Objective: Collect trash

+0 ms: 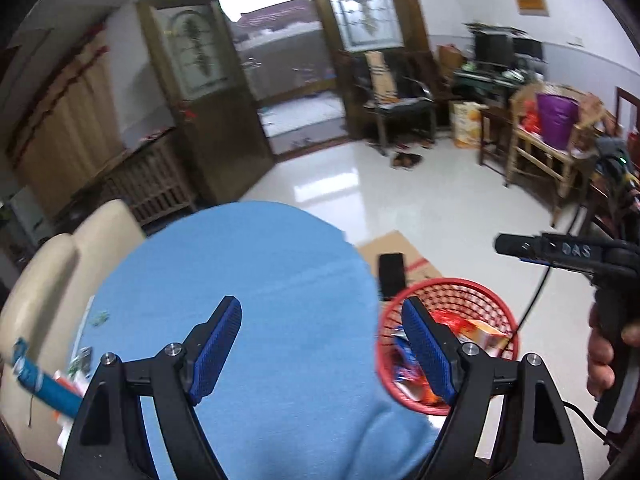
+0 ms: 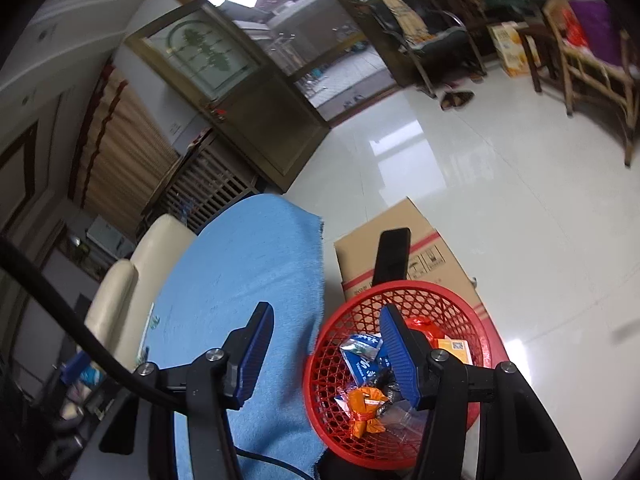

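The left gripper (image 1: 322,344) is spread wide with nothing between its blue ribbed pads (image 1: 218,350), above the blue cloth (image 1: 256,280) that covers the table. The right gripper (image 2: 326,350) is released too, its fingers empty; one finger hangs over the cloth's right edge, the other over the red mesh basket (image 2: 400,380).

The basket stands just beside the table's right edge, lower than the tabletop. Inside it lie an orange wrapper (image 2: 366,406), a blue and white packet (image 2: 362,354) whose print is too small to read, a clear crumpled piece, and an orange carton (image 2: 454,350) with a square code on it, partly hidden behind the right finger.

At the table's left edge some litter is cut off by the left gripper's frame: a blue tube-like item (image 1: 44,386) and what may be a small can (image 1: 84,360), both blurred.

In the left wrist view the right gripper's body carries raised letters, perhaps "DAS" (image 1: 576,249).

Behind the basket a flattened cardboard box (image 2: 420,256) with red tape lies on the floor, a black phone-like slab (image 2: 392,254) on it. A cream chair (image 2: 132,280) stands at the table's far left edge.
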{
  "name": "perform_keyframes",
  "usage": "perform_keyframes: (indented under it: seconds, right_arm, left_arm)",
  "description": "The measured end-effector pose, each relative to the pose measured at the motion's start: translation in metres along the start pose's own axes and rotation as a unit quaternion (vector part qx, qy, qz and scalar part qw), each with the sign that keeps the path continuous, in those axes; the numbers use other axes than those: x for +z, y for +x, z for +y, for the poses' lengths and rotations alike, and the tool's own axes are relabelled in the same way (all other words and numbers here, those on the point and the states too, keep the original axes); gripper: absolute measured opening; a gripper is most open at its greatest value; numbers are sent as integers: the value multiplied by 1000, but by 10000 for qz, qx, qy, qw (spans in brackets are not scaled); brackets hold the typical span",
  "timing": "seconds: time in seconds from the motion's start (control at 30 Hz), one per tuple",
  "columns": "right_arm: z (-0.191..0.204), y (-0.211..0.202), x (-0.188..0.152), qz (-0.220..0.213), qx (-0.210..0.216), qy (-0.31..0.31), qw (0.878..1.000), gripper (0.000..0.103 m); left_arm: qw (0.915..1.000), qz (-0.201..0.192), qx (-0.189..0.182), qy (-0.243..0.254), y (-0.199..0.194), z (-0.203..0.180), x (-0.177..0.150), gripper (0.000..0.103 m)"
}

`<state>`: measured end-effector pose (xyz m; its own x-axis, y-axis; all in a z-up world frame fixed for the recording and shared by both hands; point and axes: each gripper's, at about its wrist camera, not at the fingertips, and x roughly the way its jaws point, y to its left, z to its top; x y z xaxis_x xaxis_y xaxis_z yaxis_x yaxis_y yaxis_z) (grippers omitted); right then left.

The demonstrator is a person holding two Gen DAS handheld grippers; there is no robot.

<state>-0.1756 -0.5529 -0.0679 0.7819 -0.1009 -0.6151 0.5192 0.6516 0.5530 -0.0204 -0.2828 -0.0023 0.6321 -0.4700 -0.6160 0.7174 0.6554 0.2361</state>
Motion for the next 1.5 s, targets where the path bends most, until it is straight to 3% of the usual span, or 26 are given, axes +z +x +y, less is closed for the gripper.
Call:
perform_keyframes:
  seconds: [0.13,0.27,0.47,0.67,0.77,0.87,1.07,1.5]
  right_arm:
    - [28,-7,-4,-66,-76,-406,9991,59]
    - [60,-15,-12,-160,-161,-895,9957,59]
    - [108,-20,-32,-221,-54,-1571,9873,59]
    - [155,-17,-55,-133,234,-2031,9788,59]
    - [178,-12,-68,-60,349,-2262,9734,59]
    - [198,-6,-80,-1,433,-2407,9696,59]
    - [231,6,-100,144,531,-2649,9627,59]
    - [285,7,-131,147,629,-3063,9497,59]
  left_arm:
    - [9995,-38,110,-291,-10,21,-3,83]
    - [9972,-182,539,-491,-22,41,-10,83]
    - [9933,-220,901,-688,-35,64,-21,83]
    - [9860,-356,1298,-989,-58,92,-36,84]
    - [9792,-381,1577,-1216,-68,110,-46,92]
    - [9738,-393,1765,-1382,-75,125,-55,93]
    - [9639,-303,1963,-1771,-88,156,-79,93]
    - [9522,-295,2179,-2121,-115,190,-117,93]
